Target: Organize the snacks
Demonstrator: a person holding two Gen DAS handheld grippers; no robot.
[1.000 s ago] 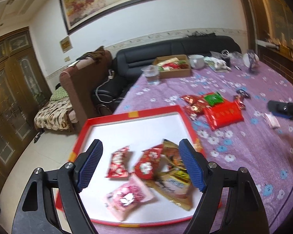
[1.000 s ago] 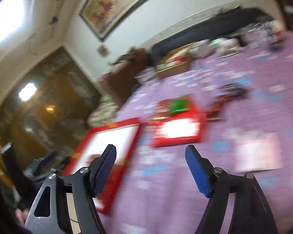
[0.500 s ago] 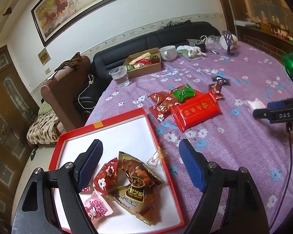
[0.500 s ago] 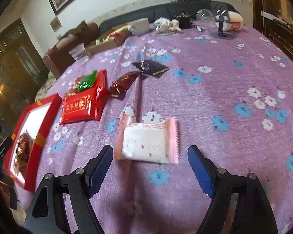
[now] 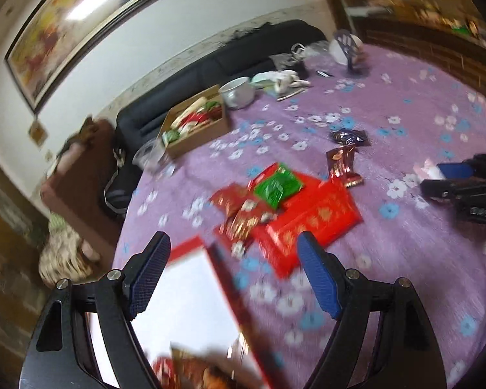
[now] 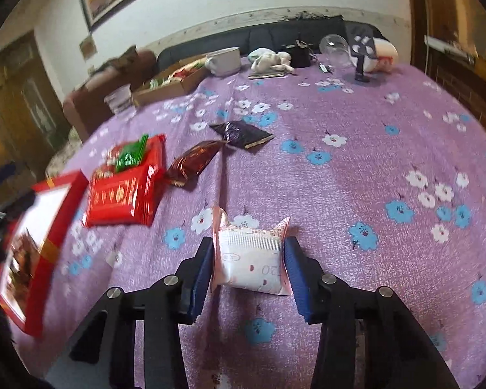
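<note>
Low in the frame, the right hand-held gripper is closing on a pink-white snack packet lying on the surface. The left hand-held gripper gapes empty above the red tray.

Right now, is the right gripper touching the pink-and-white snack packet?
Touching. In the right wrist view the closing right gripper has both blue pads against the sides of the pink-and-white snack packet, whose corners are bent upward.

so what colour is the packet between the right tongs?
White with pink edges: the packet shows best in the right wrist view, between the closing right tongs.
</note>
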